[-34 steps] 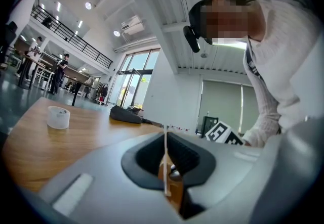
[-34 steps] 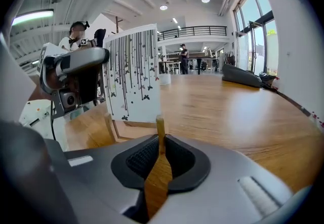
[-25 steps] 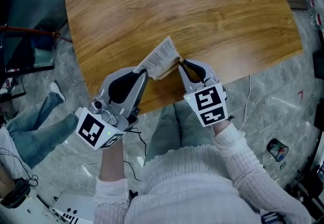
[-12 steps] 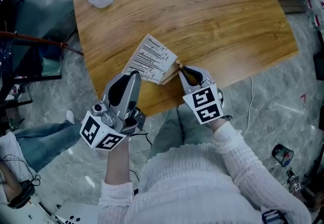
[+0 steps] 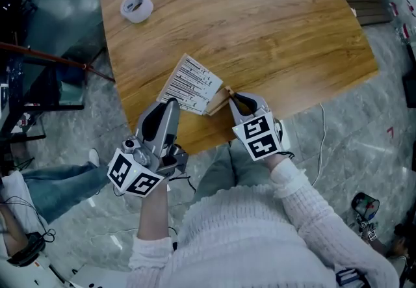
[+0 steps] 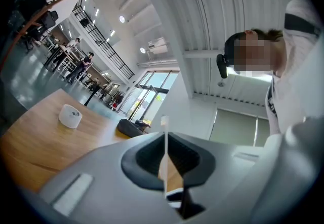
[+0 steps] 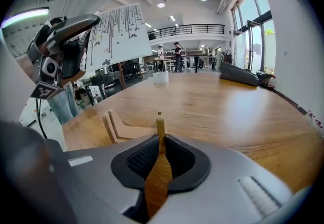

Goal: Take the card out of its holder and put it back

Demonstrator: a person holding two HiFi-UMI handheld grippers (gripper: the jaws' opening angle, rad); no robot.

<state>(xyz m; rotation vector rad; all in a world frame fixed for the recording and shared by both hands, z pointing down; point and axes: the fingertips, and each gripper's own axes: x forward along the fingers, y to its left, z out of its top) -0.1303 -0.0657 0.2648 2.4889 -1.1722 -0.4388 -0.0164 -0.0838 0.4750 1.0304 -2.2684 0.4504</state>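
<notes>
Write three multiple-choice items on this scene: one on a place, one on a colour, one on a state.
1. Where is the tape roll? A on the floor; B in a claw; C on the table.
2. The card is: A red; B white with black lines; C plain green.
3. The card is: A out of the holder, in the left claw; B seated in the holder; C flat on the table.

C: it sits on the wood. B: dark print on white. A: the jaws pinch its edge.
</notes>
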